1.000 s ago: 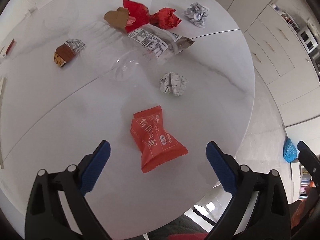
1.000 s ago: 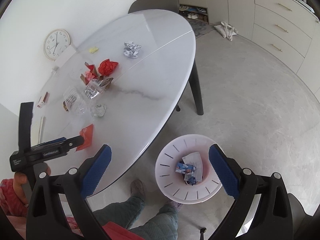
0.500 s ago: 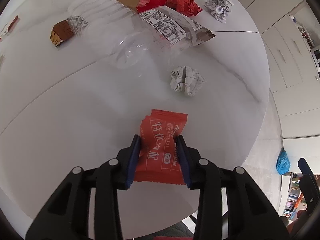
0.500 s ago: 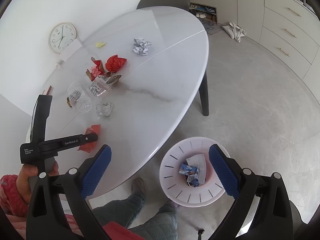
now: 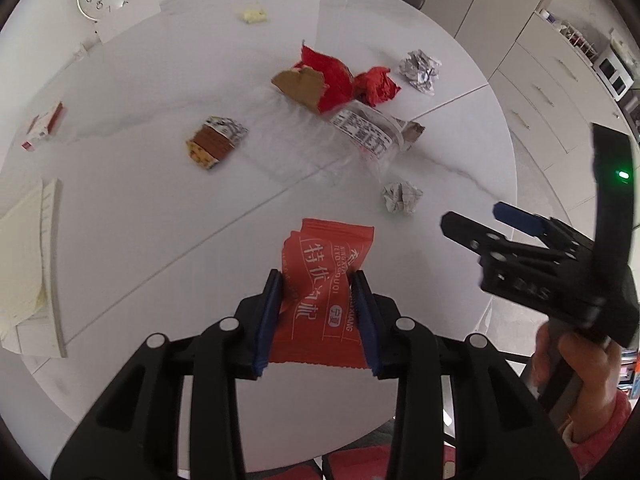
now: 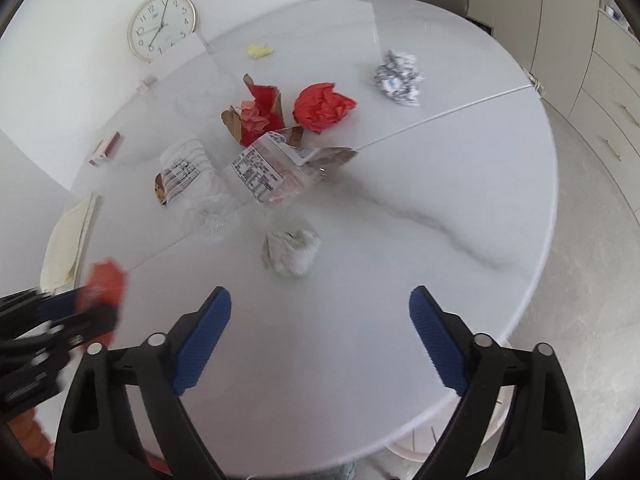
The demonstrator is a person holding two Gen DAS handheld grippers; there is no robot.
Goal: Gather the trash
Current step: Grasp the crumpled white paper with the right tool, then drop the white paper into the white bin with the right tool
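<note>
My left gripper (image 5: 318, 280) is shut on an orange-red snack packet (image 5: 326, 280) and holds it above the white marble table (image 5: 140, 208). The packet shows blurred at the left of the right wrist view (image 6: 105, 282). My right gripper (image 6: 320, 300) is open and empty over the table's near part, just short of a crumpled grey paper ball (image 6: 291, 251). That ball also lies right of the packet in the left wrist view (image 5: 401, 197). My right gripper shows there at the right (image 5: 480, 224).
More trash lies farther back: a clear plastic bottle (image 6: 208, 188), a labelled clear wrapper (image 6: 276, 172), torn red-and-brown packaging (image 6: 256, 114), a red paper wad (image 6: 322, 106), a foil ball (image 6: 396, 76), a brown snack wrapper (image 5: 214, 146). A notebook (image 5: 28, 264) and a clock (image 6: 161, 26) are at the left.
My left gripper closed on the orange-red packet and lifted it off the table. My right gripper swung from over the floor bin to above the table, near the grey paper ball.
</note>
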